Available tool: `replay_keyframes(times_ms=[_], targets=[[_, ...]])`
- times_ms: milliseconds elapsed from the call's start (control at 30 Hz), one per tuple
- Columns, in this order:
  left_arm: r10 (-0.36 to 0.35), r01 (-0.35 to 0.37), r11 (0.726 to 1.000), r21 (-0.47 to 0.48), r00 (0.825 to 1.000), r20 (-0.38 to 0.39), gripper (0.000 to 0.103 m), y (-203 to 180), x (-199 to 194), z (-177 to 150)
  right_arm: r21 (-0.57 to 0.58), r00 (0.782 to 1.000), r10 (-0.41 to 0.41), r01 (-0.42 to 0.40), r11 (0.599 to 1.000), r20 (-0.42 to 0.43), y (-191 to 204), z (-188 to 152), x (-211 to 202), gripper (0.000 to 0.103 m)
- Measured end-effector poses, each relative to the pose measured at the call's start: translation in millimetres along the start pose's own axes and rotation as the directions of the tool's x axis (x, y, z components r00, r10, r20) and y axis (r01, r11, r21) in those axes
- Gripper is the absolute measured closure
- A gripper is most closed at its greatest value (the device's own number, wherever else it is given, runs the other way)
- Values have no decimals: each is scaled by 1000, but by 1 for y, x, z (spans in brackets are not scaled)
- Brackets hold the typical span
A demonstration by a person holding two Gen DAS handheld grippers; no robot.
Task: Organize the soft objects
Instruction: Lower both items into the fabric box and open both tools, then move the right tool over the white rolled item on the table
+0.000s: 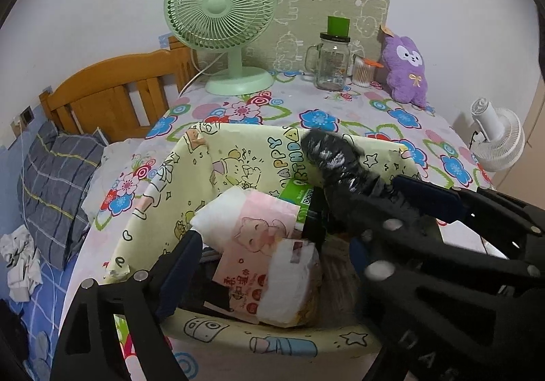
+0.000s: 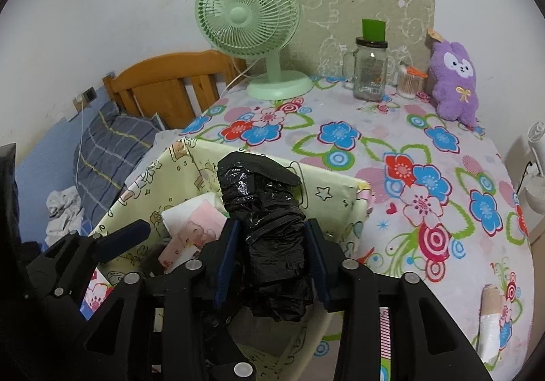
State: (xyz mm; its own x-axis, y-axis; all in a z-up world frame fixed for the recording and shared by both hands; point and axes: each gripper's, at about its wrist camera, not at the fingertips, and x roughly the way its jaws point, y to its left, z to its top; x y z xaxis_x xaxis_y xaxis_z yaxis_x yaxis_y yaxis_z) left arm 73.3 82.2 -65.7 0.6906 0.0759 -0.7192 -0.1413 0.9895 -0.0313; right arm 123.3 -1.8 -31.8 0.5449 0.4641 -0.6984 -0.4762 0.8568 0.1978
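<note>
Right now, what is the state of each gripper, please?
Left gripper: open, holding nothing, over the yellow cartoon-printed box.
Right gripper: crumpled black plastic bag roll between its jaws; firm grip cannot be told.

**Table surface and what sits on it**

Table (image 2: 425, 244) is covered in a floral cloth: blue, red and pink flowers on white. Directly on it:
- green desk fan (image 2: 252, 23), back left, base flat on the cloth
- glass mug jar (image 2: 369, 71) with dark lid, right of the fan, green cap on top
- small clear cotton swab container (image 2: 408, 82) just beside the jar
- purple plush toy (image 2: 453, 81) upright at the back right, against the wall panel
- yellow cartoon-print box (image 1: 238, 156), near edge, open top, holds packets
- small beige-and-white roll (image 2: 488, 323) lying near the right front edge
</note>
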Motion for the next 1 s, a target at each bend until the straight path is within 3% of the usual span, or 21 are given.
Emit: replay_keyframes(times_ms=[100,467,600,1000], targets=[[-11,11,1000,0,1000,10,9,0,-3,0,6,1000,6,-6,1000,-4,1,0,2,34],[-23,24,1000,-3,999,36,8,-5,-12,0,-5,999,-16,16,1000,42,1,-3,-10,27],[-34,33,999,10,998,46,8,-13,-16,0,18,996,-55,54,998,68,-5,-5,-19,18],[-38,33,998,60,996,81,7,-48,-28,1,67,988,-111,104,992,109,-34,-14,-45,16]])
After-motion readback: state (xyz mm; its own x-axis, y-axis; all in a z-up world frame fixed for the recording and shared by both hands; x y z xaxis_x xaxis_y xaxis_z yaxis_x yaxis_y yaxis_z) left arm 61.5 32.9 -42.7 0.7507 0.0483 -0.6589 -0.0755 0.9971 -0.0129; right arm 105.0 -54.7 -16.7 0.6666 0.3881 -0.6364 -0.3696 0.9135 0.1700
